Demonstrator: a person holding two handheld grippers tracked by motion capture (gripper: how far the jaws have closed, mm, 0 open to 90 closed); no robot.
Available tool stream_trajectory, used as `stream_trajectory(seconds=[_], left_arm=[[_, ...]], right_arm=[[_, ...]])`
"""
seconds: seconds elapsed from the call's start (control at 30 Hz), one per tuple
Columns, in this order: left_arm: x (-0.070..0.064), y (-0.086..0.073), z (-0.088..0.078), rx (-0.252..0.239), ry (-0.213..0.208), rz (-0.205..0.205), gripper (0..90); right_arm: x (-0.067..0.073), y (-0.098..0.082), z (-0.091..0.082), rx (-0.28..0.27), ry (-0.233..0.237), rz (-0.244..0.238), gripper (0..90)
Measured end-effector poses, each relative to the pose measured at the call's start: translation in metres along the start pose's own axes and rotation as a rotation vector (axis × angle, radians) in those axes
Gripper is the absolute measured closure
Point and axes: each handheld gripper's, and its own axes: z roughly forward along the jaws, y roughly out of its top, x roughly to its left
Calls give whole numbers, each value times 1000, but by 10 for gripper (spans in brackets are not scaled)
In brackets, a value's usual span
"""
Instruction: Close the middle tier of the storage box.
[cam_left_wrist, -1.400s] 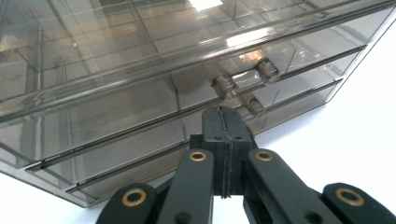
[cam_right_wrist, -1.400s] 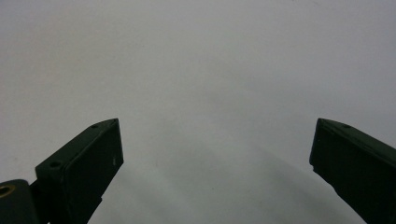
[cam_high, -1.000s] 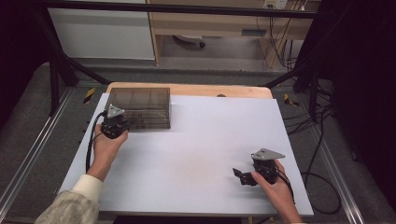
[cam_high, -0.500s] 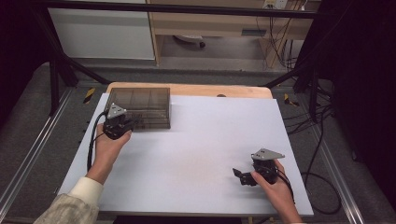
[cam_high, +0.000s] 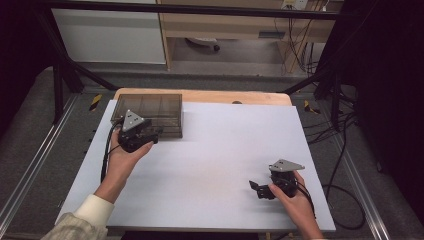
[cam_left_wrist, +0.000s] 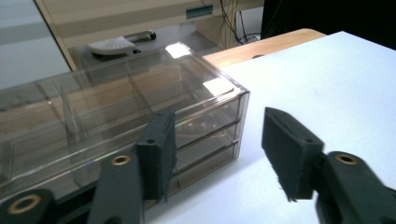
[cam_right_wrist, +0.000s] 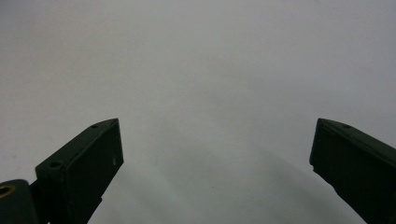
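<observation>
Right gripper sits near the table's front edge, jaws spread wide over bare white surface. Farther back, the left gripper has just been opening, nothing between its jaws; the clear drawer box sits just beyond its left jaw, at the table's far left corner.

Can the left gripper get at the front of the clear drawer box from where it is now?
Probably yes. The left gripper is right at the drawer box, its jaws have just been opening, nothing is between them, and no object blocks the drawer fronts.
</observation>
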Motion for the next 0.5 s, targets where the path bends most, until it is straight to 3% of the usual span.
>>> stream_trajectory(seconds=[0.07,0.3,0.5], left_arm=[[-4,2,1,-3,4,23,354],[-12,10,5,-27,-21,8,165],[-14,20,7,-49,-24,-2,87]], right_arm=[[0,0,0,1,1,1,30],[0,0,-1,-7,1,4,30],[0,1,-1,-10,4,1,30]])
